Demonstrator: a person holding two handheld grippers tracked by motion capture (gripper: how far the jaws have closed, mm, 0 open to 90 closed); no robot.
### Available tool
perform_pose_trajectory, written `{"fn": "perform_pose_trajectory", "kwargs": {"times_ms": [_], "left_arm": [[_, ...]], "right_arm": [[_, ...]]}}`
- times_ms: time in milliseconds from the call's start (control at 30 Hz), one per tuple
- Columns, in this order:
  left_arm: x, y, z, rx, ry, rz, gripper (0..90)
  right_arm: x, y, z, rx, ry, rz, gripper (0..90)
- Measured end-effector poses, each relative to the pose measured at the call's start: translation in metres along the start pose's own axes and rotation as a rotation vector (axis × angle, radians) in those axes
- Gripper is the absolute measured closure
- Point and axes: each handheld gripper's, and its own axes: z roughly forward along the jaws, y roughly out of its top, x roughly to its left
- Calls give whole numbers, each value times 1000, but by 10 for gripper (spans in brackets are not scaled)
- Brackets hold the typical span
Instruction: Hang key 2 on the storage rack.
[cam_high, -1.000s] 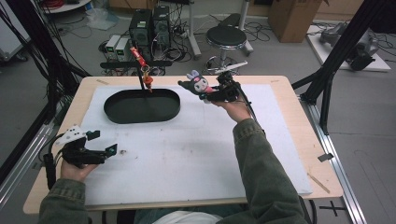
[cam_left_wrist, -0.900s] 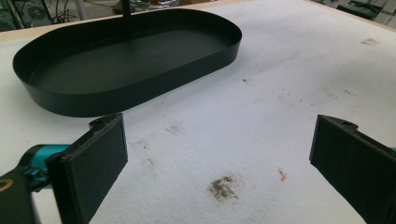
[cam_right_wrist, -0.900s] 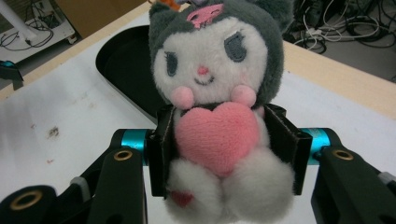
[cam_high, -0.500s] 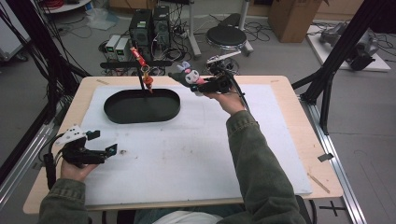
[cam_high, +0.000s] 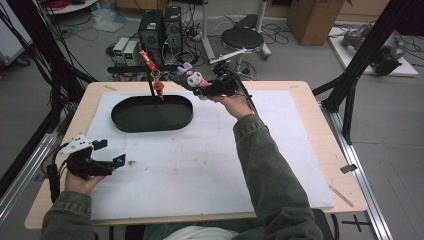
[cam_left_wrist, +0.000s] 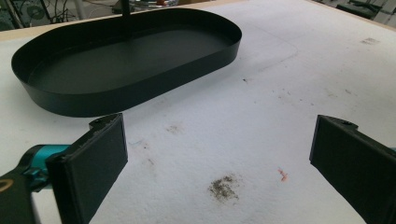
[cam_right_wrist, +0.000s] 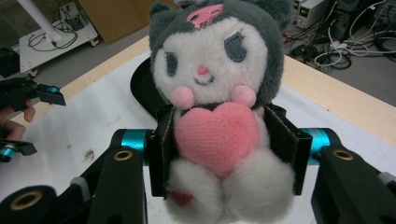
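One small plush toy (cam_right_wrist: 217, 112) fills the centre of the right gripper view: a grey hooded head with a white face, pink cheeks, a pink mark on the forehead, a pink fabric heart held at its chest and two round white feet below. The right gripper (cam_right_wrist: 224, 149) pinches it at the body, one black jaw pressed against each side of the heart. In the high view the toy (cam_high: 191, 80) sits in the upper middle of the frame, held in the air by the right gripper (cam_high: 212, 87) just right of one black oval metal tray (cam_high: 151, 113), which lies empty on the white mat (cam_high: 200, 160) covering the wooden table (cam_high: 310, 100). The left gripper (cam_high: 107, 152), at the lower left of that frame, rests low over the mat with its jaws spread wide, nothing between them; its own view shows the tray (cam_left_wrist: 140, 88) at the upper left and stained mat ahead.
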Motion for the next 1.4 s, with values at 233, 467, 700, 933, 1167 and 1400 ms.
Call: {"fn": "perform_pose_trajectory", "kwargs": {"times_ms": [233, 467, 700, 933, 1167, 1400], "left_arm": [[1, 0, 0, -4, -8, -6, 45], [1, 0, 1, 7, -8, -2, 46], [1, -1, 2, 16, -17, -1, 45], [2, -1, 0, 3, -2, -14, 46], [4, -1, 1, 4, -7, -16, 46], [4, -1, 0, 4, 3, -15, 46]], "right_arm": [[0, 9, 4, -14, 8, 37, 495], [-2, 19, 20, -6, 10, 59, 496], [-2, 26, 36, -47, 5, 86, 496], [-7, 29, 53, -70, -91, 185, 495], [-17, 24, 57, -51, -99, 239, 474], [-17, 23, 50, -21, -156, 208, 187]]}}
